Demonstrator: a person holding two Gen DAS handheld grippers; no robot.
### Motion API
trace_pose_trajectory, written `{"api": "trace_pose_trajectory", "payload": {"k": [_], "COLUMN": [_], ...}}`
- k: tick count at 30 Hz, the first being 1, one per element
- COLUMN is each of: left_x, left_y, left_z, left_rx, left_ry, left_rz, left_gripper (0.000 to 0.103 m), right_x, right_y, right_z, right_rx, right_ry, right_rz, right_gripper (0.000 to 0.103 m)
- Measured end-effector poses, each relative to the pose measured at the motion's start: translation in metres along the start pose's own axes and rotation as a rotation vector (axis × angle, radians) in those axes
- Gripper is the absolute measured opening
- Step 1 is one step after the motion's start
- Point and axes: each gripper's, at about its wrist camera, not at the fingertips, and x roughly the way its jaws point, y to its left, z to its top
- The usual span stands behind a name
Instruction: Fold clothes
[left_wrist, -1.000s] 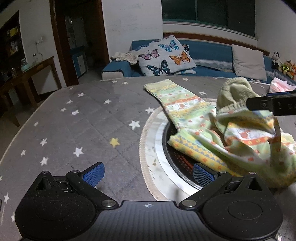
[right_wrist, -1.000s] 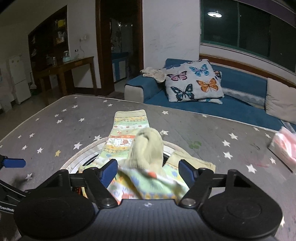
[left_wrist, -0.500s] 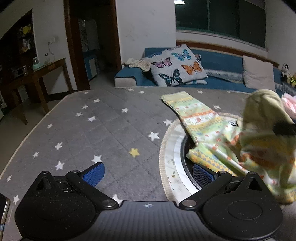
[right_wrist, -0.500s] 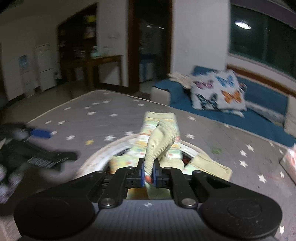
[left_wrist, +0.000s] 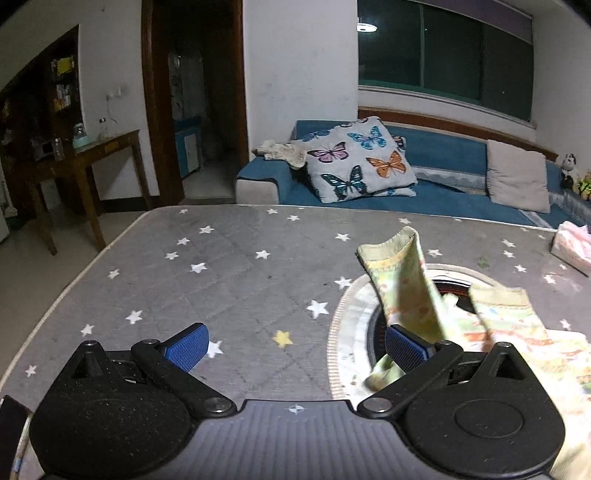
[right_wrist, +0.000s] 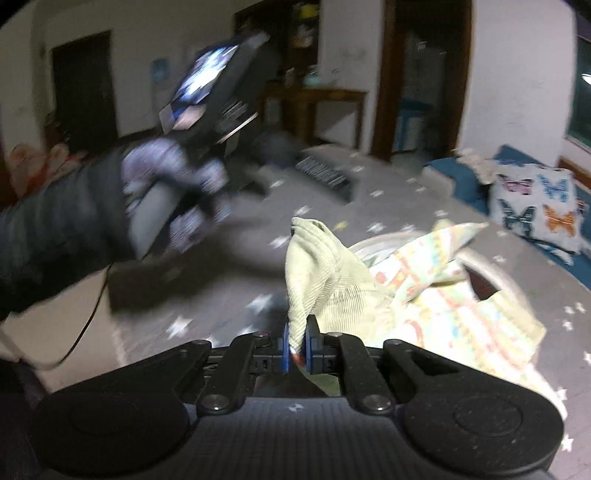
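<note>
Your right tongs (right_wrist: 295, 349) pinch ribbed waistband of pale-green patterned trousers (right_wrist: 436, 295); your left tongs (left_wrist: 295, 341) gape empty, trouser leg beside right pad.

left hand (right_wrist: 173, 192) motion-blurred, trousers (left_wrist: 517, 332) cut off at right edge

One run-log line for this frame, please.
phase: lifting pants | right gripper: shut on waistband of patterned pants | left gripper: open, empty | surface: star-print table cover
</note>
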Motion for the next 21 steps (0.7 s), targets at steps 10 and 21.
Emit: {"api": "trace_pose_trajectory", "payload": {"k": [10, 21], "left_x": [0.01, 0.068], "left_y": [-0.035, -0.071], "left_z": [0.011, 0.031], "left_rx": [0.078, 0.119], "left_ry": [-0.001, 0.057], "left_rz": [-0.102, -0.187], "left_gripper": [0.102, 0.085], "right_x": [0.003, -0.005], "right_y": [0.005, -0.086], "right_z": [-0.019, -0.013], "right_rx": [0.054, 0.301], "right_ry": [0.067, -0.009], "right_rz": [0.109, -0.133], "right_gripper": [0.024, 0.026]}}
